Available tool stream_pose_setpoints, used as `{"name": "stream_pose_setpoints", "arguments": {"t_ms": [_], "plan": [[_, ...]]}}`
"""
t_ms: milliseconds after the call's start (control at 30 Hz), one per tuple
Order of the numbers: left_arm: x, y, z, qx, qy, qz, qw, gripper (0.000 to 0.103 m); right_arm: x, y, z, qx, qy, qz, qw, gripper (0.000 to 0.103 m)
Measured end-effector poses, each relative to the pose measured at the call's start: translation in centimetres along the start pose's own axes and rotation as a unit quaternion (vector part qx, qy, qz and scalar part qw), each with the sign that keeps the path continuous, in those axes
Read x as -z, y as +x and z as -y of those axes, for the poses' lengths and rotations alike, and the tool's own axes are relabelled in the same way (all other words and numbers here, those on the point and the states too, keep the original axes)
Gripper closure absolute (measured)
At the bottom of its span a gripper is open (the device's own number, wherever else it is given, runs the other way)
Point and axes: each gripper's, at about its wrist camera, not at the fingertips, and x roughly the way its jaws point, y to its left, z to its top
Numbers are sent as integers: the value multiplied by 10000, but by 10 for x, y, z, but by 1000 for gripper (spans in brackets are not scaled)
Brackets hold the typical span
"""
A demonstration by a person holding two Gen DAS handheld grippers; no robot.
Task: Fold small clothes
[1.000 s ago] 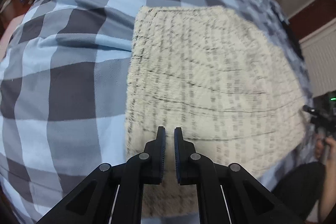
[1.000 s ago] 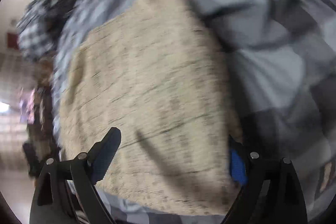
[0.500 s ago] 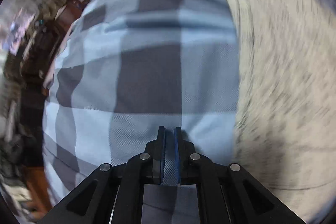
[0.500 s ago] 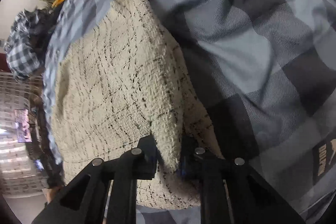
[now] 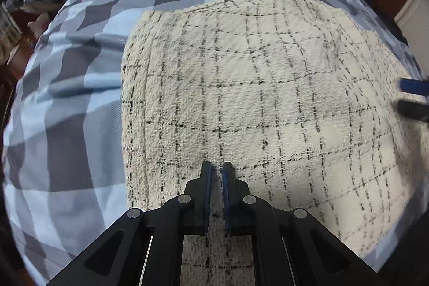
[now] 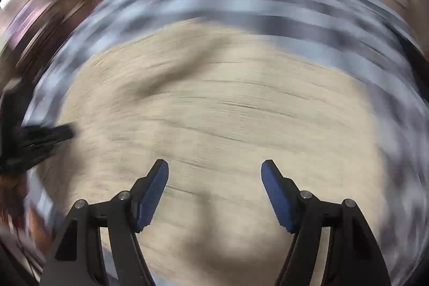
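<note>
Cloth of a nubbly cream weave [image 5: 254,103], crossed by thin black grid lines, lies spread on the blue-and-grey checked bedcover [image 5: 69,109] we work over, a soft ridge raised along its far edge. Our left gripper [image 5: 216,170] hangs just above its near edge with the jaws nearly together and nothing between them. Our right gripper [image 6: 214,170] is over the same cream cloth [image 6: 214,103], its blue-padded jaws having just swung apart and holding nothing, though that view is badly blurred.
</note>
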Motion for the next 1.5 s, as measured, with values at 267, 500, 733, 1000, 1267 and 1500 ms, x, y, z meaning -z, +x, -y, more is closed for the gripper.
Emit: {"name": "stream_pose_setpoints", "arguments": {"t_ms": [267,500,733,1000,1267,1500], "plan": [[11,8,-53,-809,-894,-211,9925,96,-52,67,-6,194,-4,-275,9994,25],[12,13,-49,-1066,-680,-191,9918,97,-27,37,148,-70,1778,-240,9837,103],[4,-17,0,-1383,-277,10,9900,97,64,-77,152,-347,2827,660,9563,6],[-67,-34,54,392,-171,585,9974,97,27,-40,123,284,2126,814,9733,4],[-121,53,44,1269,-759,402,9882,97,-6,52,97,1008,346,-18,9943,1],[-127,52,-49,37,-1658,819,9827,99,0,33,177,561,1704,168,9836,1]]}}
